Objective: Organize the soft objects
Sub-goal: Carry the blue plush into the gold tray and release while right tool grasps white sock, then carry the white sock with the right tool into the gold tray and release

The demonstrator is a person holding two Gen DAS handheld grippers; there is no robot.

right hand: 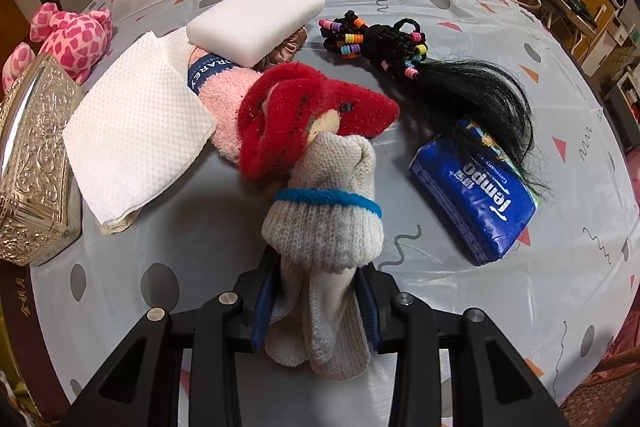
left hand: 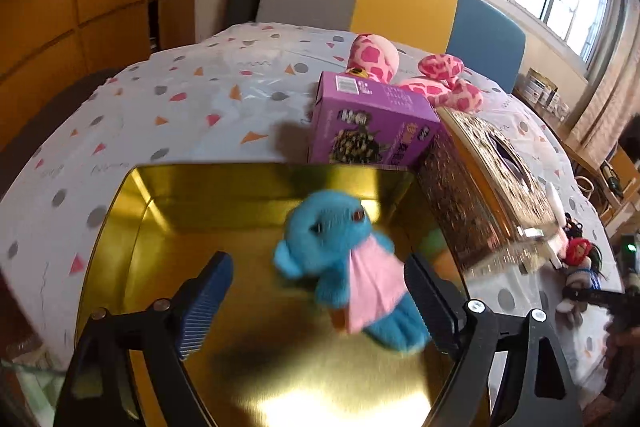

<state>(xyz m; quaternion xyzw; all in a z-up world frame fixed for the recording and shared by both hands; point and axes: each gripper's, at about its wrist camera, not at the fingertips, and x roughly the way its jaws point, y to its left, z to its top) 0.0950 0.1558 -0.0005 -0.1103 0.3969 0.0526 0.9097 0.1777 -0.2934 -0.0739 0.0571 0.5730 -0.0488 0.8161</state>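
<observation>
A blue plush bear in a pink dress [left hand: 344,267] is inside the gold tin box [left hand: 160,227], blurred, between the fingers of my left gripper [left hand: 320,307], which is open and not touching it. My right gripper [right hand: 316,299] is shut on the legs of a knitted doll with red hair [right hand: 320,195], which lies on the table. The same doll [left hand: 580,267] and my right gripper show at the right of the left wrist view. A pink spotted plush [left hand: 424,79] [right hand: 72,35] lies at the back.
A purple box [left hand: 372,123] and an ornate metal box [left hand: 492,183] [right hand: 32,163] stand behind the tin. Near the doll lie a folded white towel [right hand: 136,135], white sponge [right hand: 256,19], pink fuzzy sock [right hand: 224,99], black beaded hairpiece [right hand: 440,83] and blue tissue pack [right hand: 480,203].
</observation>
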